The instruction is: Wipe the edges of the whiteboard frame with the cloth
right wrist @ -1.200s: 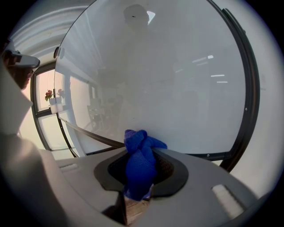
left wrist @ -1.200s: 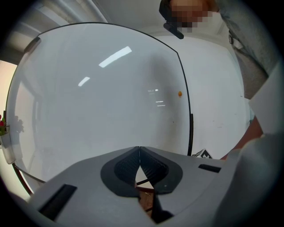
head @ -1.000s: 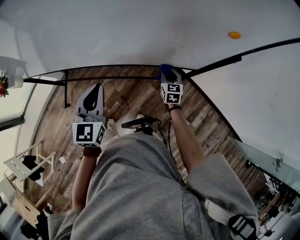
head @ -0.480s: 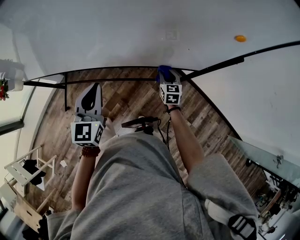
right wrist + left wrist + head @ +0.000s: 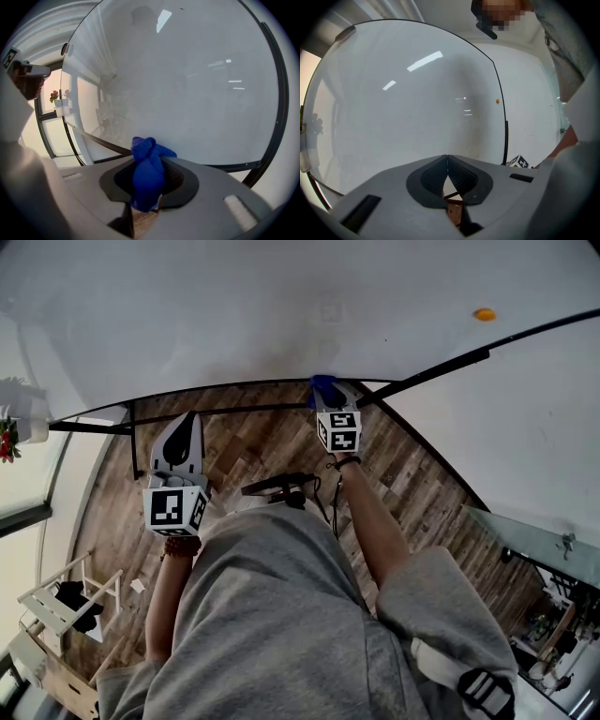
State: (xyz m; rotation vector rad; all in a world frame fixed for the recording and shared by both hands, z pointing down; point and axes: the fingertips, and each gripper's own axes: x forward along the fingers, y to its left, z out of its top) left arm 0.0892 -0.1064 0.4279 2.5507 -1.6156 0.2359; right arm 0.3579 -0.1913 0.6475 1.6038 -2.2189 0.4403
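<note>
A large whiteboard (image 5: 281,315) with a thin black frame (image 5: 225,385) fills the upper half of the head view. My right gripper (image 5: 328,395) is shut on a blue cloth (image 5: 323,385) and holds it against the frame's bottom edge. In the right gripper view the blue cloth (image 5: 147,171) bulges out between the jaws, with the frame's bottom edge (image 5: 234,166) just behind it. My left gripper (image 5: 180,442) hangs lower and to the left, shut and empty, short of the board. The left gripper view has the closed jaws (image 5: 447,176) facing the whiteboard (image 5: 408,108).
An orange magnet (image 5: 484,313) sits on the board at upper right. Below lies a herringbone wood floor (image 5: 253,442). A black stand bar (image 5: 277,486) crosses in front of the person's grey clothes. A window with a plant (image 5: 9,437) is at far left, a glass panel (image 5: 534,540) at right.
My right gripper and the cloth have slid slightly left along the bottom frame edge. The left gripper has stayed about where it was.
</note>
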